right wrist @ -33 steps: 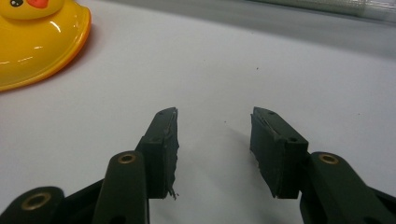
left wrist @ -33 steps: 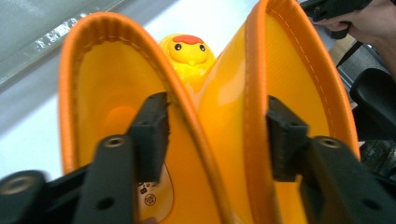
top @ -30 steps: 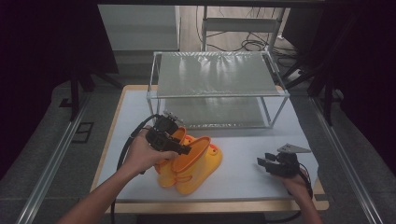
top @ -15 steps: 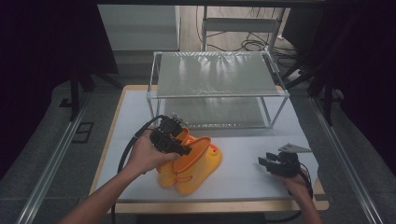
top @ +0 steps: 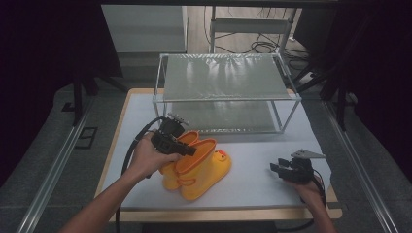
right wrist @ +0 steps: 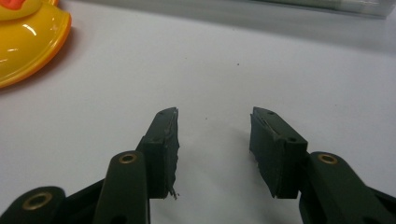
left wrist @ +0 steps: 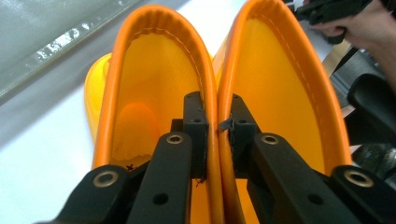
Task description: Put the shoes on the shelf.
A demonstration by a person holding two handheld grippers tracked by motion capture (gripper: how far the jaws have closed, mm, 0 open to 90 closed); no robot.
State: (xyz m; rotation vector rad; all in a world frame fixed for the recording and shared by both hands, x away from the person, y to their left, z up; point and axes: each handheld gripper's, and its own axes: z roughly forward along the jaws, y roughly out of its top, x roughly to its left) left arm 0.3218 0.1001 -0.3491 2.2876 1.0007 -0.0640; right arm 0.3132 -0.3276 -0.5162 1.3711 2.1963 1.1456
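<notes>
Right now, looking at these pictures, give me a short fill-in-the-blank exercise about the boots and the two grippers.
1. The left gripper is shut on the touching rims of two ____ boots.
2. The right gripper is ____ and holds nothing.
3. The right gripper hovers over the ____ table cover.
4. Behind the boots stands a wire-framed ____ with two levels.

Missing words: yellow; open; white; shelf

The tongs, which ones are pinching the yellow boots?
The left tongs: shut on both boots' touching rims. The right tongs are open over the bare table.
</notes>
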